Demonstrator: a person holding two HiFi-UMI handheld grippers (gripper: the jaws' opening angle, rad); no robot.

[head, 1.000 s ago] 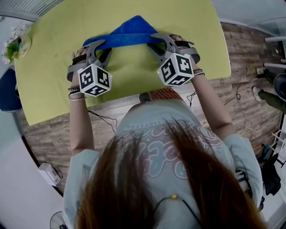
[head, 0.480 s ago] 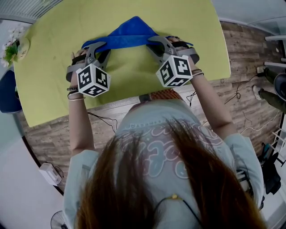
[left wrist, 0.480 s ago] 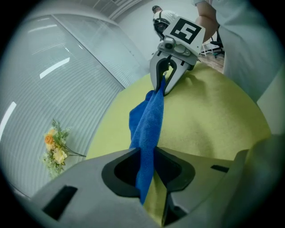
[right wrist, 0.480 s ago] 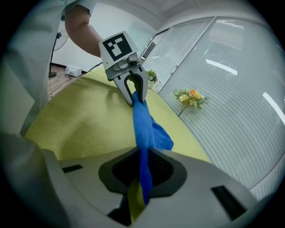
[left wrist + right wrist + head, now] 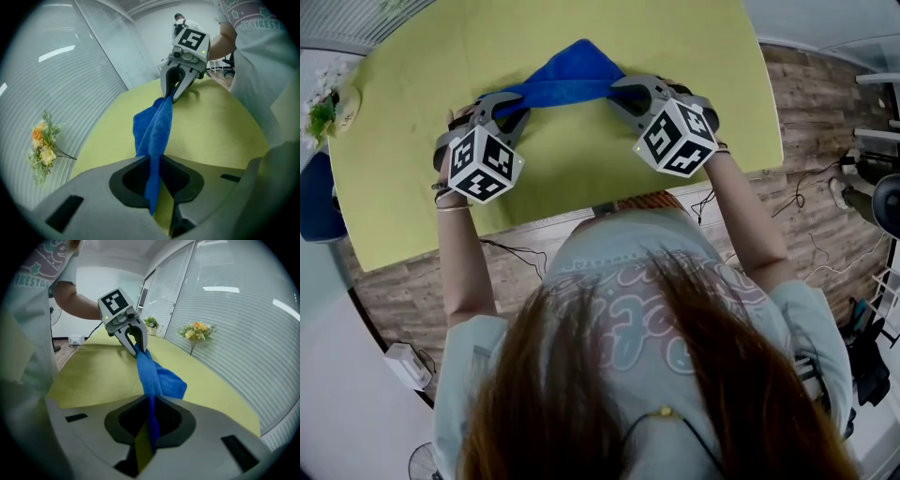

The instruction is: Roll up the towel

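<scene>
While both tools pinched it, the blue towel (image 5: pixel 572 70) was strung between them as a tight band low over the yellow-green worktop (image 5: pixel 581 164). Its loose bulk was bunched to a point on the far side.

- Left tool (image 5: pixel 508 97): the jaws had just been closing and were nearly together. Cloth ran straight through the pads, so it was clamped on one end of the blue towel's near edge.
- Right tool (image 5: pixel 624 90): the jaws had also just been closing and were drawn in tight on the opposite end of that edge.

Reading of the hold: a grip at each end, with the tools pulled apart, probably kept the near edge straight and taut so the first turn of the roll would start even. Rolling proper did not look begun, as no coil was visible.

Edges and room:
- The near rim of the worktop lay close under the person's wrists, so there was little room toward the body.
- Bare worktop lay open beyond the blue towel, which looked the natural direction to roll.
- The right tool sat nearer the worktop's side rim than the left did.
- A flower sprig (image 5: pixel 322 101) stood at the far left corner, well apart.
- Slatted blinds (image 5: pixel 243 319) backed the far side.
</scene>
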